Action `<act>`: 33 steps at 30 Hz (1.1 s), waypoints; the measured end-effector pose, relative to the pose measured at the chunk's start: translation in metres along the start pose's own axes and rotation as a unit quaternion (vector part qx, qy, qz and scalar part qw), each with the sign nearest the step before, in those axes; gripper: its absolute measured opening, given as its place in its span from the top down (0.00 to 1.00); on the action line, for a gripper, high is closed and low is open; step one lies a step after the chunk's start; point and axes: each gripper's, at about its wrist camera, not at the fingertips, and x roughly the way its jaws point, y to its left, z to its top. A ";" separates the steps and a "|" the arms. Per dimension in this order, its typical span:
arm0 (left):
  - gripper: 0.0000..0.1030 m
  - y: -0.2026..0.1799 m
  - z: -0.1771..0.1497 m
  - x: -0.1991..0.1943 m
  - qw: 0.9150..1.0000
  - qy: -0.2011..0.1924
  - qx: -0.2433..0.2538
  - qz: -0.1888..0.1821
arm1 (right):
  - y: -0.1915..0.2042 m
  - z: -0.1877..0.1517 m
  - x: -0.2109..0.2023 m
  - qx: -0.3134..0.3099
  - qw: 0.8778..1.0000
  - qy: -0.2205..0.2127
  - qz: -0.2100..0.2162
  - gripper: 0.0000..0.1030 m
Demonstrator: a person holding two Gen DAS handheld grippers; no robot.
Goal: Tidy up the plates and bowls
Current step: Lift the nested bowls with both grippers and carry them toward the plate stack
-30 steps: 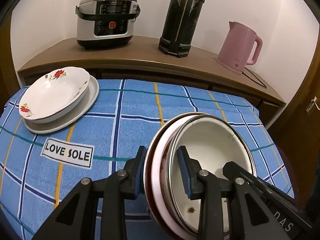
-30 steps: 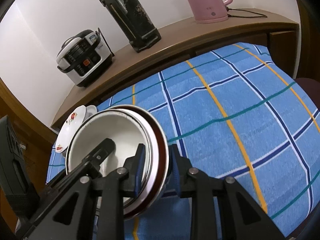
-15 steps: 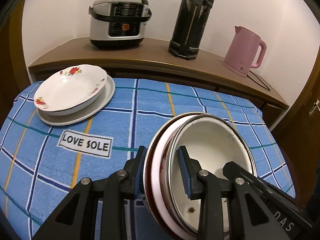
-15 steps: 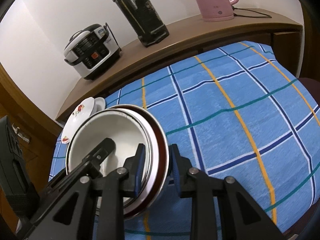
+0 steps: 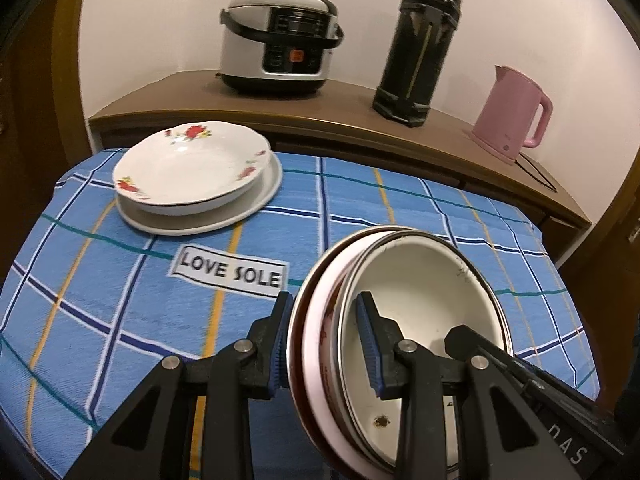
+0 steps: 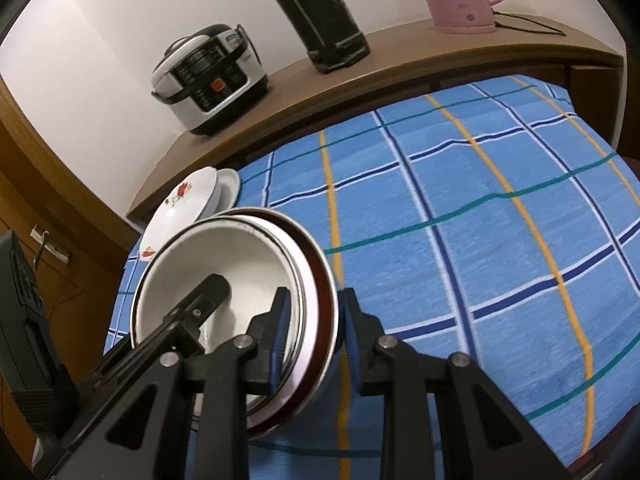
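Blue checked cloth [image 5: 132, 312] covers the table, with a flowered bowl [image 5: 188, 166] on a white plate [image 5: 248, 210] at its far left. Nearer, the left gripper [image 5: 326, 344] and right gripper [image 6: 312, 336] each pinch opposite rims of a stack of bowls [image 5: 424, 320], held tilted above the cloth.

White wall [image 5: 160, 20], wooden sideboard [image 5: 320, 120] (appliances on top), blue checked tablecloth [image 5: 120, 300].

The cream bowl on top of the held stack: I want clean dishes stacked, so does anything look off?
Yes. The cream bowl has a small brown speck on its inner wall near the left gripper, and dark chipped marks on its far rim.
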 end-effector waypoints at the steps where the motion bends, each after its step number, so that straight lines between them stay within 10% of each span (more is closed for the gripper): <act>1: 0.66 0.003 0.000 -0.001 1.000 -0.001 -0.002 0.001 | 0.003 0.000 0.001 -0.002 1.000 0.001 0.001 0.75; 33: 0.66 0.102 0.011 -0.032 0.996 -0.036 -0.058 0.062 | 0.104 -0.015 0.044 -0.074 0.996 0.033 0.049 0.75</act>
